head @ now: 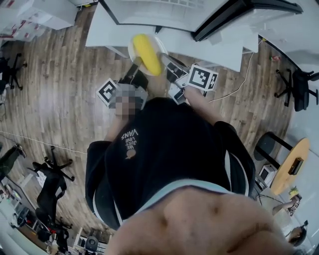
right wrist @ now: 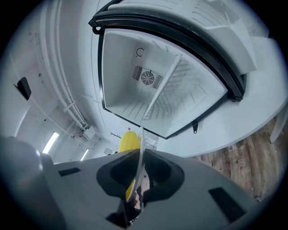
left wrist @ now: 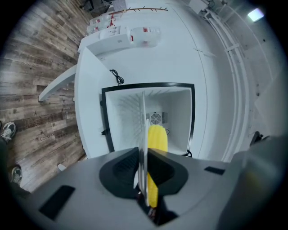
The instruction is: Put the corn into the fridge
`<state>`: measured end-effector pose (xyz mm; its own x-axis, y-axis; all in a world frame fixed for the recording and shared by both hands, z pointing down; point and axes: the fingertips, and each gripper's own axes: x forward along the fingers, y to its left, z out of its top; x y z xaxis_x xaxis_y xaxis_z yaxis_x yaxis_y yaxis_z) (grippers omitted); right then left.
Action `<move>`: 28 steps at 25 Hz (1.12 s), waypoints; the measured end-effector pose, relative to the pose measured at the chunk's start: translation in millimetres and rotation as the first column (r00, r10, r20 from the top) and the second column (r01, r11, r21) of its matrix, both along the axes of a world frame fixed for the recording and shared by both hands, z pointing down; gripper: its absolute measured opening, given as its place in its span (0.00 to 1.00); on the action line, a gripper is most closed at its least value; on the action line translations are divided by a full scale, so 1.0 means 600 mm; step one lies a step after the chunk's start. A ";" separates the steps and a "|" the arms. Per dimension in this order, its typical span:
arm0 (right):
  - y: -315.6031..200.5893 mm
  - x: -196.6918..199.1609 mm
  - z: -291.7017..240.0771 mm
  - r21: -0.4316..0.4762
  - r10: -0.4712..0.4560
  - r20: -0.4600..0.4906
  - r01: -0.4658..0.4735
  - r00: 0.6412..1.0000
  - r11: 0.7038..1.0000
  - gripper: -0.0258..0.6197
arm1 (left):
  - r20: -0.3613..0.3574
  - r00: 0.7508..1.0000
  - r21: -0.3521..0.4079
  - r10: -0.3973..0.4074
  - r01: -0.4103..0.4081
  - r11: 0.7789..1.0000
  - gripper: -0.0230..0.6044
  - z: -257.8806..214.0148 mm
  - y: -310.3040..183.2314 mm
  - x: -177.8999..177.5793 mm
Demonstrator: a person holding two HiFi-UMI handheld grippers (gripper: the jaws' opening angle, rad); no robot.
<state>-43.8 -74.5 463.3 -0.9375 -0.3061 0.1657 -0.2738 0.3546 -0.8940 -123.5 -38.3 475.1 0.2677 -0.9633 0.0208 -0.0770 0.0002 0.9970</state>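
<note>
A yellow corn cob [head: 146,54] lies on a white plate [head: 132,46] that I carry between both grippers. My left gripper [head: 133,70] is shut on the plate's near-left rim and my right gripper [head: 168,61] on its near-right rim. In the left gripper view the plate [left wrist: 144,130] shows edge-on between the shut jaws of the left gripper [left wrist: 144,158], with the corn [left wrist: 157,140] just right of it. In the right gripper view the plate [right wrist: 141,143] also shows edge-on in the right gripper [right wrist: 140,158], with the corn [right wrist: 128,141] to its left. The white fridge [left wrist: 180,112] stands open straight ahead, apart from the plate.
The fridge's door [head: 239,14] with its black seal swings open at the right. A wire shelf [right wrist: 164,92] divides the fridge's inside. White cabinets [head: 107,30] flank it. Office chairs [head: 50,184] stand behind on the wood floor, and a stool [head: 269,144] and a round wooden table [head: 291,164] are at the right.
</note>
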 end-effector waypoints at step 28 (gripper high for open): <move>-0.025 -0.114 0.009 -0.007 0.247 0.019 -0.247 0.969 0.969 0.09 | 0.017 0.968 0.002 0.249 -0.249 0.968 0.11 0.006 -0.060 -0.125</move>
